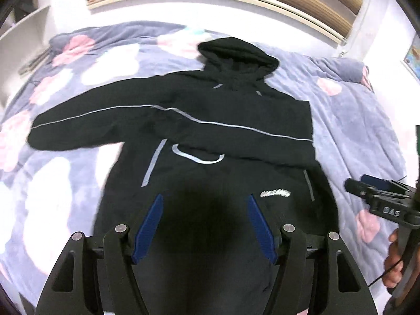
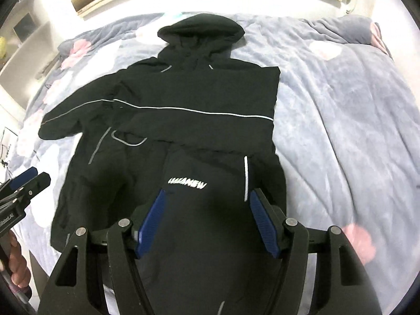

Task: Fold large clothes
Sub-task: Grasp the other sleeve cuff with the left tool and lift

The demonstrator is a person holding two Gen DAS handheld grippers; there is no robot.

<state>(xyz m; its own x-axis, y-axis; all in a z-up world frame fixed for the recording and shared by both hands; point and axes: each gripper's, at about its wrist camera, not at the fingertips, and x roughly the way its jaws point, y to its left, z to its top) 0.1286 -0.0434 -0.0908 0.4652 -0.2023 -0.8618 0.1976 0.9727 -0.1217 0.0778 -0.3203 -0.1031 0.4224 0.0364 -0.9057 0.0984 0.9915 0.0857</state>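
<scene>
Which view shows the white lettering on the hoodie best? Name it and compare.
The right wrist view: the white lettering sits sharp, near the centre of the black hoodie. In the left wrist view the same lettering is smaller, blurred and unreadable.

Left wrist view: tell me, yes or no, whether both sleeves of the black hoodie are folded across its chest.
No: on the black hoodie only one sleeve crosses the chest; the other sleeve lies stretched out on the blanket.

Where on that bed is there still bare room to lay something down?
Bare blanket lies right of the black hoodie, out to the bunched far corner. A narrower strip lies left of it, below the outstretched sleeve. The middle is fully covered.
</scene>
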